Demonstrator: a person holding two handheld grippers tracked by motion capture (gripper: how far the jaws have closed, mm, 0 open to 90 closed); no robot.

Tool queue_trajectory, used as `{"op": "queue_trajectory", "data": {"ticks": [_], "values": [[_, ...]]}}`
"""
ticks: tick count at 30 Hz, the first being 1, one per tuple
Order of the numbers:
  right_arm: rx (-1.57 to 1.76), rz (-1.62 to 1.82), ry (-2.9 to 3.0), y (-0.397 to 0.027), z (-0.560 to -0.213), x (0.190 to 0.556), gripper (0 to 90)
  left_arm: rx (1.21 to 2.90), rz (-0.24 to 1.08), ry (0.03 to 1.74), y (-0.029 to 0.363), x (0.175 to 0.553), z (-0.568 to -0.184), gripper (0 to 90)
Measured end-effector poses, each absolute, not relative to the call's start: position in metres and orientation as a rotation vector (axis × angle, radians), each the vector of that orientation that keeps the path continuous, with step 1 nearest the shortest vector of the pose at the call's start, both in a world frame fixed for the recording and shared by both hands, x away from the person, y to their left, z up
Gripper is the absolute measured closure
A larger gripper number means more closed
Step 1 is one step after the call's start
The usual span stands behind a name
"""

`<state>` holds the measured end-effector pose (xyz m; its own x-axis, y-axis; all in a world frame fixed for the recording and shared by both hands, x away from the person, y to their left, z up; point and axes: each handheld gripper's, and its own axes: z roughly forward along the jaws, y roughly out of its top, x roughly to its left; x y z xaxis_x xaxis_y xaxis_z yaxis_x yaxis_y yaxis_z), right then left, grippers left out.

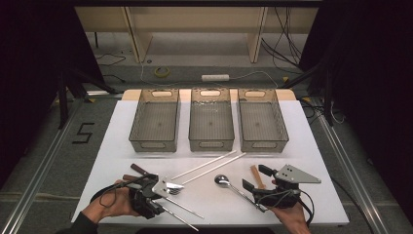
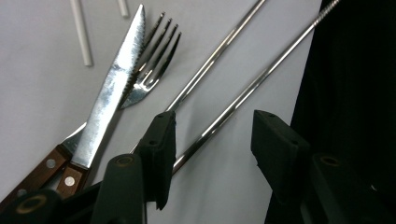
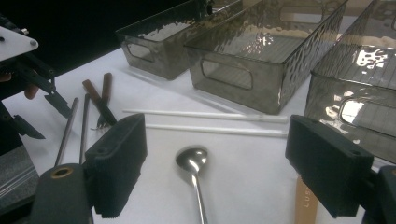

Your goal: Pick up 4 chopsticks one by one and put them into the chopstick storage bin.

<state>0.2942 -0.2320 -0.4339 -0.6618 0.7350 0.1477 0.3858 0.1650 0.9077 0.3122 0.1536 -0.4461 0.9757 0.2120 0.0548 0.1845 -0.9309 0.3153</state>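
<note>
A white table top (image 1: pixel 302 126) stands in a dim room with cables and a roll of tape on the floor behind it, and three smoked plastic bins (image 1: pixel 211 126) sit side by side along its far half. In the high view the left gripper (image 1: pixel 155 197) hangs low at the near left corner over a pair of metal chopsticks (image 1: pixel 181 207), which run from under its jaws toward the near edge and to the right; a knife (image 1: pixel 141 171) and a fork (image 1: pixel 171 188) lie just beyond it, two white chopsticks (image 1: pixel 209 165) slant across the middle, and a spoon (image 1: pixel 229 185) lies near the right gripper (image 1: pixel 254 178), with a wooden stick (image 1: pixel 257 176) beside that gripper. In the left gripper view the jaws are about half apart and gripping nothing: one metal chopstick (image 2: pixel 243 95) runs diagonally up between them, its long axis nearly along the line of the jaws rather than across the gap, while the second one (image 2: pixel 210 58) lies just outside the left jaw, close to the fork's tines (image 2: pixel 154 70) and the knife blade (image 2: pixel 114 93). I judge the coming pinch depends on that lie, since the rod sits in the gap but only one of the pair does. In the right gripper view the jaws stand wide apart and empty, the spoon bowl (image 3: pixel 191 158) lying between and ahead of them on the table, the bins (image 3: pixel 261 60) beyond, and the left gripper (image 3: pixel 35 112) off at the left over the metal chopsticks (image 3: pixel 67 128). The left hand is clearly the nearer to them.
</note>
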Motion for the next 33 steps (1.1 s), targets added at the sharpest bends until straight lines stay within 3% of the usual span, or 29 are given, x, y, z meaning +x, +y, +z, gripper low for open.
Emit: {"op": "queue_trajectory", "data": {"ticks": [18, 33], "values": [[1.074, 1.497, 2.127, -0.231, -0.434, 0.295, 22.8, 2.889, 0.140, 0.066, 0.149, 0.315, -0.453, 60.7], [1.067, 1.499, 2.133, -0.231, -0.435, 0.295, 23.5, 2.946, 0.113, 0.032, 0.145, 0.321, -0.462, 67.6]]}}
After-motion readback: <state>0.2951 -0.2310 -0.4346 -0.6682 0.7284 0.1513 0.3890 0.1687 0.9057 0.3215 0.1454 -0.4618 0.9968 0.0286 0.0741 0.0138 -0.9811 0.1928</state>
